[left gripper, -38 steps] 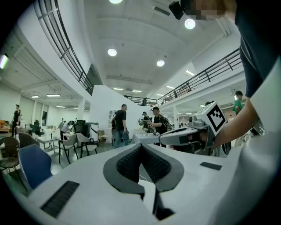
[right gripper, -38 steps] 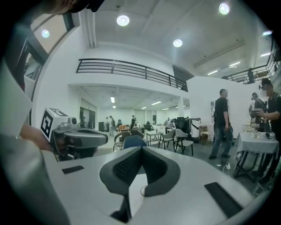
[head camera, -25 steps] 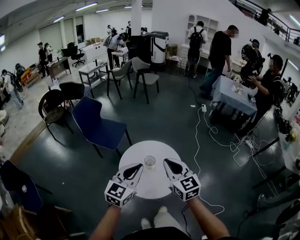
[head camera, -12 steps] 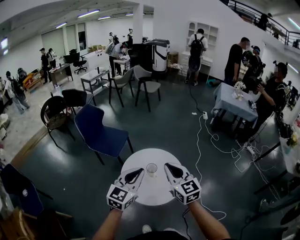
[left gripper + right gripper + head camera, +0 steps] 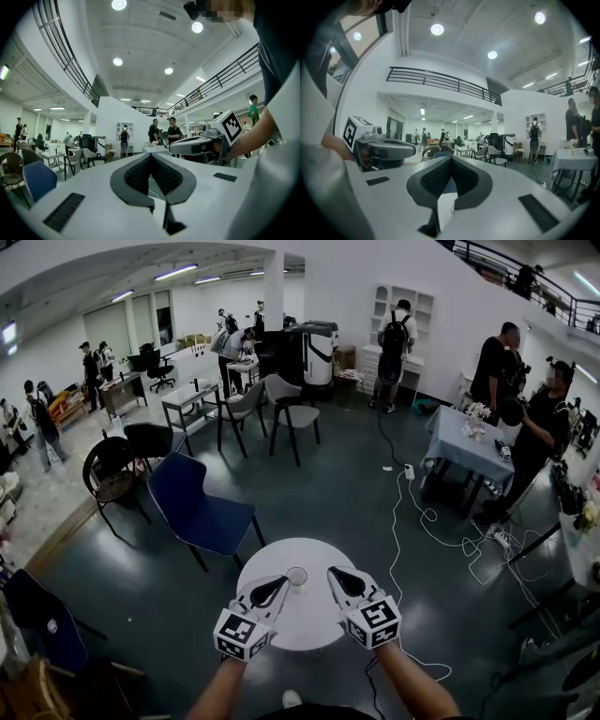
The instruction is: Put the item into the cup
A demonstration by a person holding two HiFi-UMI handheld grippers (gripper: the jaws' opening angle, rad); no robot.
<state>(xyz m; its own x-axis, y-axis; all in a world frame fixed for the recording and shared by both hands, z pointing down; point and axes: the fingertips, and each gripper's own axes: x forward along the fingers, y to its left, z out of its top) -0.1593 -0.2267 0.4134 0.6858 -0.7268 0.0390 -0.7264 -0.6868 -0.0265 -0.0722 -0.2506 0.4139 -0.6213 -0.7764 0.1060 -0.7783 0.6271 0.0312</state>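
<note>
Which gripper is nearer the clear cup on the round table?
Left. The left gripper has its tip just left of the cup, nearly beside it in the head view; the right gripper is farther off to the cup's right, with a visible gap.

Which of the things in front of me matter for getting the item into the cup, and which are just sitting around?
For the job: cup on the round white table; left claw and right claw, both shut and empty. No item to put in shows.

Lying about: blue chair, grey chair, cloth-covered table.
</note>
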